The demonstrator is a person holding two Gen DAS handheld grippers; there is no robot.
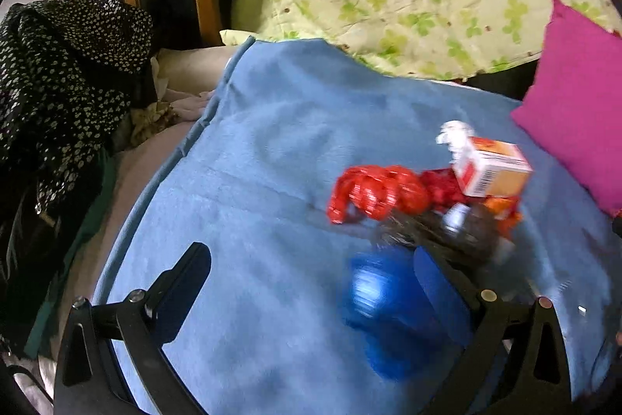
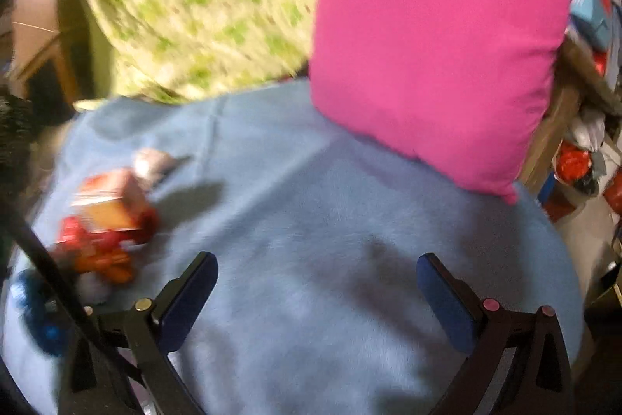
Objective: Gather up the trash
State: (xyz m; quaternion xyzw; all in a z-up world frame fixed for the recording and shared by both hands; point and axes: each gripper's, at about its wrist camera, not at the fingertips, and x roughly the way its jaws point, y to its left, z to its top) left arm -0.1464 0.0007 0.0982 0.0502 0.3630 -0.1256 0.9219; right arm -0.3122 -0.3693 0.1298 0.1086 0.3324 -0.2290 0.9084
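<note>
Collection barely begun: the trash pile [image 1: 427, 193], red wrappers [image 1: 377, 197] and a small carton [image 1: 491, 168], lies uncollected on the blue blanket [image 1: 272, 162] beside the pink pillow [image 2: 439, 45]; left gripper [image 1: 311, 271] and right gripper [image 2: 317, 279] both gape, holding nothing.

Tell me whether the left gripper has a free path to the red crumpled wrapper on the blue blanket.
Probably yes. The left gripper is open and the red wrapper lies just ahead on the blue blanket, with only bare blanket before it. The small carton sits beside it, not in front.
</note>
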